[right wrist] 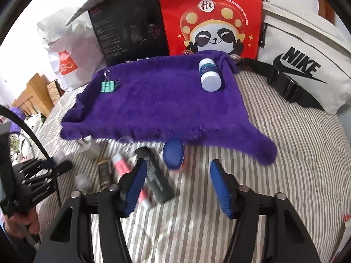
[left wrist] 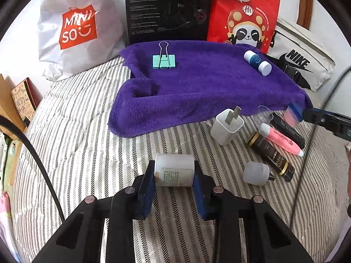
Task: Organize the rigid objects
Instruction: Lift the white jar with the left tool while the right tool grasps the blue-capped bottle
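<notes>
The left gripper [left wrist: 174, 175] clamped tight on a white jar [left wrist: 174, 172]; the right gripper [right wrist: 177, 184] hung half open, empty, near the purple towel [right wrist: 158, 107].

Both grippers are showing matte black plastic frames, 2 blue-padded fingers [left wrist: 147, 194] each, round silver screws [left wrist: 129, 189], and a black cable [left wrist: 43, 171] trailing alongside.
</notes>
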`<state>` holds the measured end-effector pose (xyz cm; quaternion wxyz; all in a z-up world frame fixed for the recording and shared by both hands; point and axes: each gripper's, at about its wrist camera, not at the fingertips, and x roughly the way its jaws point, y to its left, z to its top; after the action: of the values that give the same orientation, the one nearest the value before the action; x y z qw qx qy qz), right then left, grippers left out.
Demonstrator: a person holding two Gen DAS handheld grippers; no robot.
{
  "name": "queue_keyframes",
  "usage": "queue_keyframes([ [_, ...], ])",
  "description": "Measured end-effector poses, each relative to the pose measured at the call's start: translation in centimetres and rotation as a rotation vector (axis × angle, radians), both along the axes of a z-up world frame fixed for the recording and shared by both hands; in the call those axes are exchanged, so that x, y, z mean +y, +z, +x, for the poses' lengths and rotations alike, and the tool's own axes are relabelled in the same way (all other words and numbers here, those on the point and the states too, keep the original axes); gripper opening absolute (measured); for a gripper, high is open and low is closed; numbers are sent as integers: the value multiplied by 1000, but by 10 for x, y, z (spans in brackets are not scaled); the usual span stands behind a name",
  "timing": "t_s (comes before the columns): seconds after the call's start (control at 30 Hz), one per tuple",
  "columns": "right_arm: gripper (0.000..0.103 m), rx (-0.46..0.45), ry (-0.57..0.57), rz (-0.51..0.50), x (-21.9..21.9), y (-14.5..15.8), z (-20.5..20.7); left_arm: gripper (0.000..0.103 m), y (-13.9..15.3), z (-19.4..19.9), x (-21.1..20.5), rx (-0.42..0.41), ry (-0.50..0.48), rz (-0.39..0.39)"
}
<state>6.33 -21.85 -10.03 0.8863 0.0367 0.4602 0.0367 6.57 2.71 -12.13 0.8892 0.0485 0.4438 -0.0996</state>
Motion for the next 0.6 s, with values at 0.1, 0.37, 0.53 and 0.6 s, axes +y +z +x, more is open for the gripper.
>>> queue_keyframes([
  [0.1,46,19,8,-6,3,-11,10,30,-1,-1,-3,-23,-3,17],
  [0.37,21,33,32,-38,9,-31,21,30,-1,-3,-2,-43,3,6],
  [0.53,20,25,29,-51,7,-31,20,30,-1,-2,-2,-42,3,-2],
  [0.6,20,19,25,-53,7,-34,22,30,-1,-2,-2,-42,3,0],
])
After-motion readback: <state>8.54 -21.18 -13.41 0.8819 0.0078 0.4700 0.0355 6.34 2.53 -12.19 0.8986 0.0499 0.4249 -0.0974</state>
